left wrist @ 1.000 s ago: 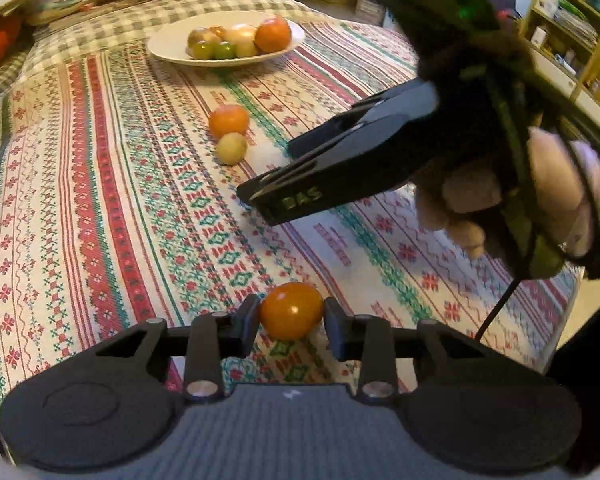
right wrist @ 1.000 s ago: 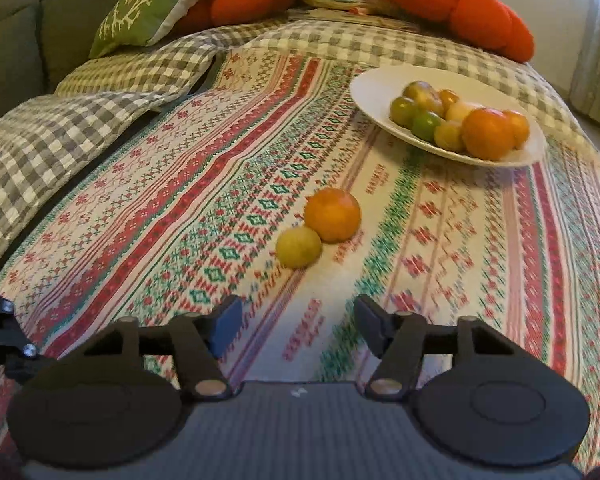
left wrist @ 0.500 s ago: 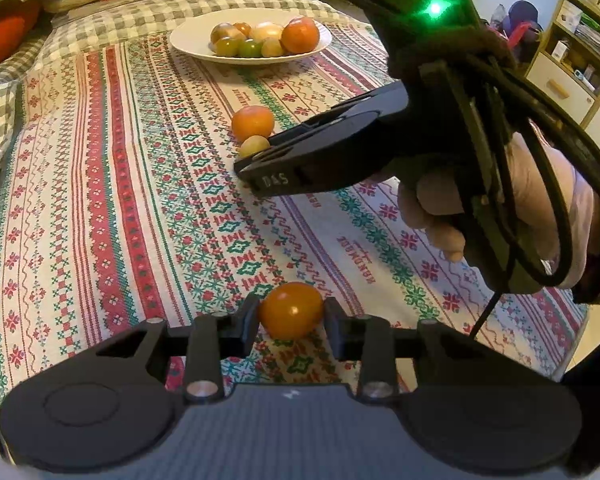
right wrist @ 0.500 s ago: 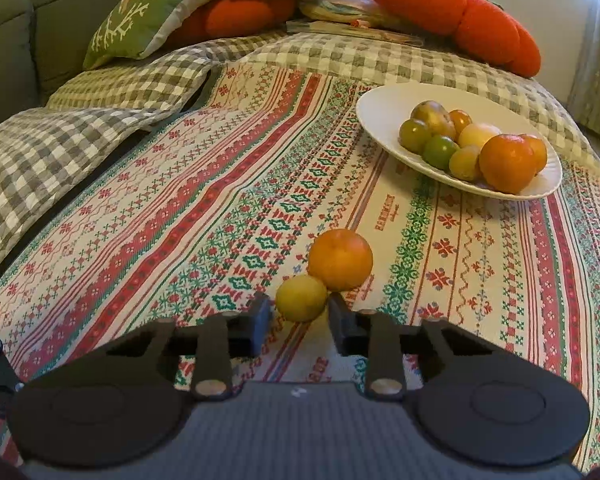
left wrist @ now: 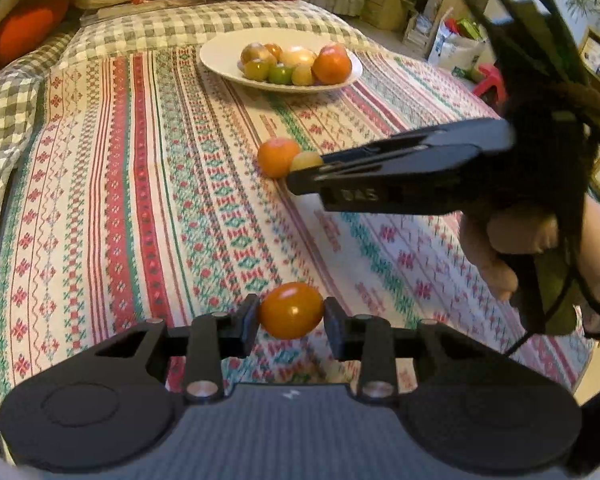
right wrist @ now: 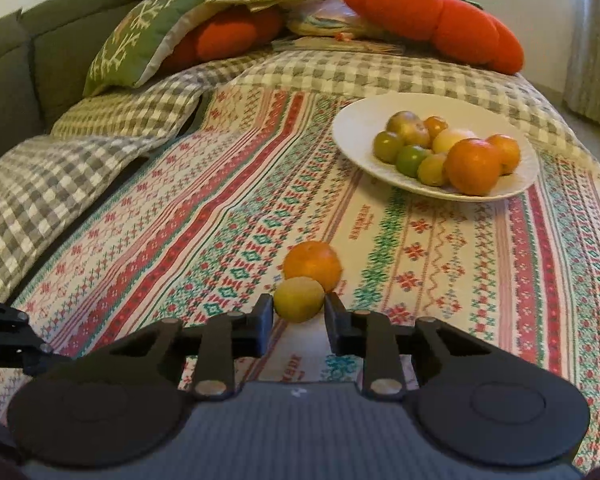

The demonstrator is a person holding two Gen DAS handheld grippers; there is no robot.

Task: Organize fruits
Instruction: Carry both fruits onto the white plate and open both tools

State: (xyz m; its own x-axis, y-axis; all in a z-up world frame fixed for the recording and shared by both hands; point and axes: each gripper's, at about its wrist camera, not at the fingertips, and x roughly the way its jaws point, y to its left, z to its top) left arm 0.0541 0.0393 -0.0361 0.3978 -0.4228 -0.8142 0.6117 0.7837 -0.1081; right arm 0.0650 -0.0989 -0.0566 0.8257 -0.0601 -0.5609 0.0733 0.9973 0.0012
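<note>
the left tongs [left wrist: 291,318] are seen pointed steeply downward, their pads pressed on both sides of a small orange fruit [left wrist: 290,311]. the right tongs [right wrist: 298,312] are angled down more gently and are clamped on a small yellow fruit [right wrist: 299,298], the pads touching its two flanks. in the left wrist view the right tongs are seen side-on, carried by a hand [left wrist: 512,248] whose fingers are curled round the grip.

Each wrist camera sits low and close behind its own jaws, angled down across the patterned blanket [left wrist: 120,200] toward the white plate [right wrist: 352,136] of fruit, which both views share along with the loose orange [left wrist: 278,157].
</note>
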